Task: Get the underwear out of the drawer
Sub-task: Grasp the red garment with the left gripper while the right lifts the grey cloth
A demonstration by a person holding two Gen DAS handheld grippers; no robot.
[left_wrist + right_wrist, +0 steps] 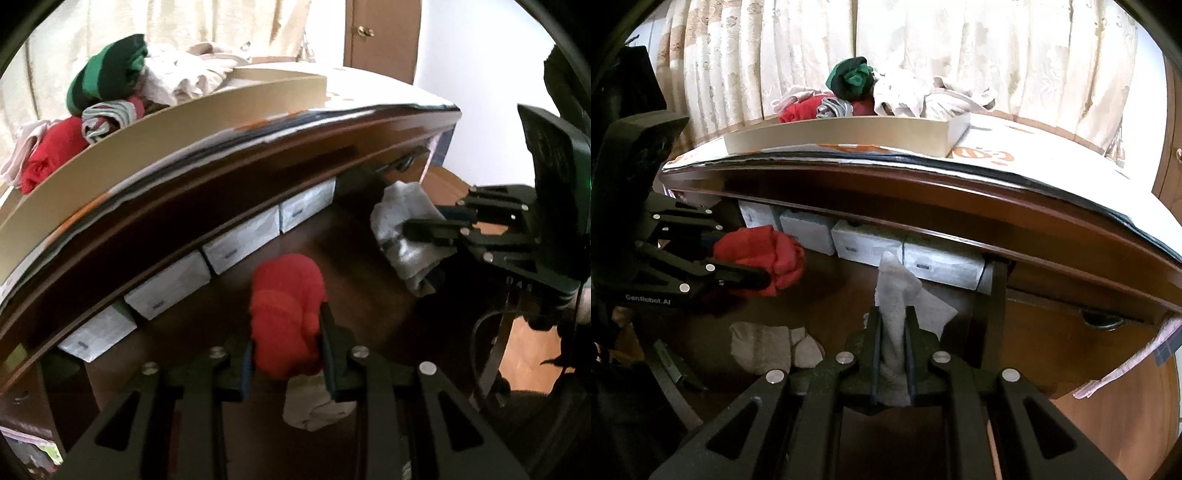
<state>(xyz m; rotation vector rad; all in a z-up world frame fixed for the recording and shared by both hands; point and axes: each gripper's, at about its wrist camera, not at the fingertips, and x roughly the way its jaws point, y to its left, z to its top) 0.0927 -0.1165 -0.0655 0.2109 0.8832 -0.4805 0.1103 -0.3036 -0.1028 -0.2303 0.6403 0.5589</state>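
My left gripper (288, 343) is shut on a rolled red underwear (286, 310), held above the dark floor of the open drawer (351, 243). From the right wrist view the same red roll (764, 258) sits in the left gripper (759, 271) at the left. My right gripper (892, 354) is shut on a grey-white underwear (895, 295) that sticks up between its fingers; in the left wrist view that piece (402, 229) hangs from the right gripper (421, 230) at the right. Another pale piece (768, 347) lies on the drawer floor.
White boxes (871, 243) line the drawer's back under the wooden desktop edge (923, 184). On the top stands a shallow cardboard tray (849, 136) piled with red, green and pale clothes (857, 88). Curtains hang behind. A drawer handle (1104, 319) shows at the right.
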